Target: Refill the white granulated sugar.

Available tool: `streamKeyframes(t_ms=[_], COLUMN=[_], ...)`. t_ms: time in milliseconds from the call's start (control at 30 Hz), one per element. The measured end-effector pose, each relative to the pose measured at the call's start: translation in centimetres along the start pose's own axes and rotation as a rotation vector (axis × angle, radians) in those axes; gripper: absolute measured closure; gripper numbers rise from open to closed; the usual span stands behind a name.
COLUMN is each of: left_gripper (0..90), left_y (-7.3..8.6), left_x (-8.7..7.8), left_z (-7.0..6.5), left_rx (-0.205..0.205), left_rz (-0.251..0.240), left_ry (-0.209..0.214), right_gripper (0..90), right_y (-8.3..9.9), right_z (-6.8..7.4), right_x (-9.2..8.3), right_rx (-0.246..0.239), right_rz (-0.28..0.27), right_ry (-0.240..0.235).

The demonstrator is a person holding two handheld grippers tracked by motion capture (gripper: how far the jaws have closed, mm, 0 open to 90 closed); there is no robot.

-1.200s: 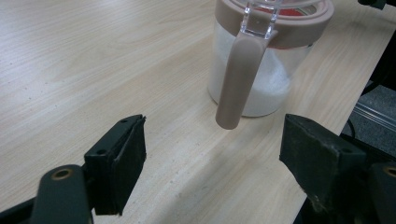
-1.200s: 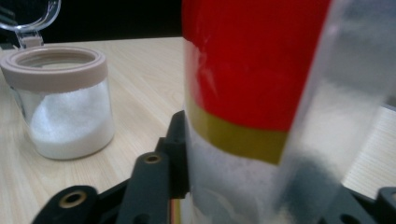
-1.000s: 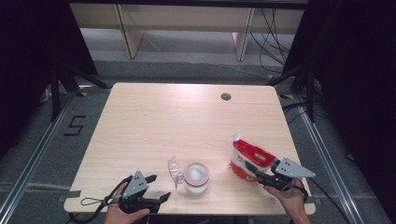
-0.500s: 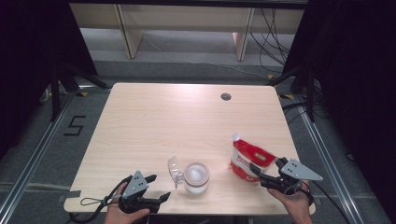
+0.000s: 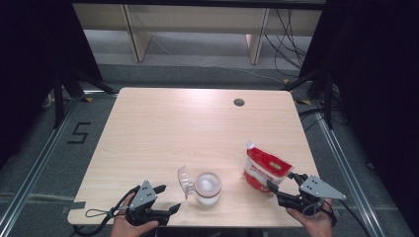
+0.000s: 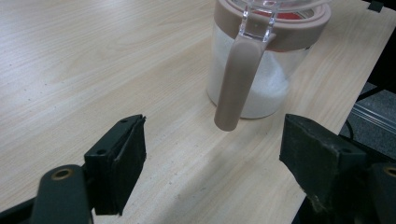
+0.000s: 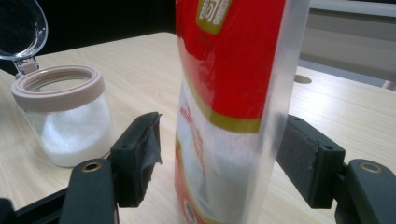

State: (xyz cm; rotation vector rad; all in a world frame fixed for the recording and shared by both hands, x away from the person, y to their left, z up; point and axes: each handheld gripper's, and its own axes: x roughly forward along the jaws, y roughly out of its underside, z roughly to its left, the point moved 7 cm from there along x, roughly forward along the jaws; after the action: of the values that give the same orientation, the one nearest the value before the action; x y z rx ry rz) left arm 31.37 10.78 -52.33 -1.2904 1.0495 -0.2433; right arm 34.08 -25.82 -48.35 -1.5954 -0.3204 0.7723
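Note:
A red and clear pouch of white grains (image 5: 264, 169) (image 7: 224, 93) stands upright near the table's front right. My right gripper (image 5: 284, 180) (image 7: 219, 158) straddles its lower part. Its jaws have just been opening and are open: a gap shows beside the left pad (image 7: 140, 154). A clear jar of white powder (image 5: 207, 187) (image 6: 261, 60) (image 7: 65, 116) with a tan rim sits front centre, its clear lid (image 5: 185, 178) flipped up on the left. My left gripper (image 5: 168, 197) (image 6: 212, 144) rests open just left of the jar, with nothing between its jaws.
The jar's tan latch tab (image 6: 236, 79) hangs down toward the left gripper. A round cable hole (image 5: 239, 102) lies at the back right of the wooden table (image 5: 173, 128). Both grippers sit by the table's front edge; dark frame posts and shelving stand behind the table.
The right gripper's jaws widened around the pouch and the hand eased slightly back toward the front right corner. The pouch stays standing. The left gripper and jar kept still.

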Motion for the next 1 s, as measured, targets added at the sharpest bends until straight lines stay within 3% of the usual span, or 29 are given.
streamKeyframes(t_ms=[33,100,133,200,233,267,300,333,367,400,433,467,500,800,900,933,967,1000], left_gripper=[22.1,22.2,22.2,22.4,22.5,22.6,22.6,22.6,22.6,22.6,22.7,22.8,22.8,24.0,24.1,24.1,24.1,24.1], left_y=[0.0,-0.1,-0.1,-0.2,-0.2,-0.2,-0.3,-0.2,-0.2,-0.3,-0.3,-0.3,-0.4,-0.5,-0.6,-0.6,-0.6,-0.6], left_x=[0.0,0.0,0.0,0.0,0.0,0.0,0.0,0.0,0.0,0.0,-0.1,0.0,-0.1,0.0,-0.1,-0.1,-0.1,-0.2], left_z=[0.0,0.0,0.0,0.0,0.0,-0.1,0.1,0.0,0.1,0.0,0.1,0.1,0.2,0.2,0.1,0.1,-0.1,0.0], left_rx=[0.006,-0.004,-0.002,-0.006,-0.008,-0.012,0.014,-0.009,-0.004,-0.007,0.015,0.011,0.011,0.010,0.001,0.009,-0.015,0.001], left_rz=[-0.001,-0.001,0.002,0.000,0.000,0.000,0.000,0.006,0.007,0.003,0.002,0.002,0.002,0.000,-0.005,-0.003,-0.003,0.000], left_ry=[0.000,0.002,0.003,0.006,0.007,0.010,0.013,0.008,0.004,0.007,0.008,0.008,0.008,0.012,0.011,0.007,0.011,0.006], right_gripper=[33.3,33.0,32.8,32.4,32.4,32.4,32.2,32.2,32.2,32.1,32.0,31.7,31.7,31.1,31.2,31.2,31.1,31.2], right_y=[0.1,0.3,0.2,0.6,0.7,0.8,1.0,1.1,1.1,1.2,1.3,1.4,1.5,2.4,2.5,2.5,2.6,2.6], right_z=[-0.2,0.1,0.0,0.2,0.0,0.1,0.2,0.2,0.1,0.3,0.3,0.2,0.3,0.3,0.3,0.2,0.4,0.2], right_x=[-0.2,-0.4,-0.4,-0.7,-0.7,-0.8,-0.9,-1.0,-1.1,-1.2,-1.4,-1.4,-1.6,-2.4,-2.6,-2.7,-2.9,-2.9], right_rx=[-0.014,0.017,0.000,0.017,-0.014,0.002,0.012,0.020,0.004,0.018,0.021,-0.001,0.013,-0.003,0.015,0.000,0.023,0.005], right_rz=[0.011,0.016,0.007,0.040,0.038,0.038,0.050,0.050,0.042,0.051,0.059,0.066,0.074,0.101,0.096,0.096,0.105,0.100], right_ry=[0.010,0.014,0.010,0.023,0.020,0.018,0.014,0.026,0.020,0.021,0.025,0.026,0.034,0.023,0.050,0.045,0.047,0.050])
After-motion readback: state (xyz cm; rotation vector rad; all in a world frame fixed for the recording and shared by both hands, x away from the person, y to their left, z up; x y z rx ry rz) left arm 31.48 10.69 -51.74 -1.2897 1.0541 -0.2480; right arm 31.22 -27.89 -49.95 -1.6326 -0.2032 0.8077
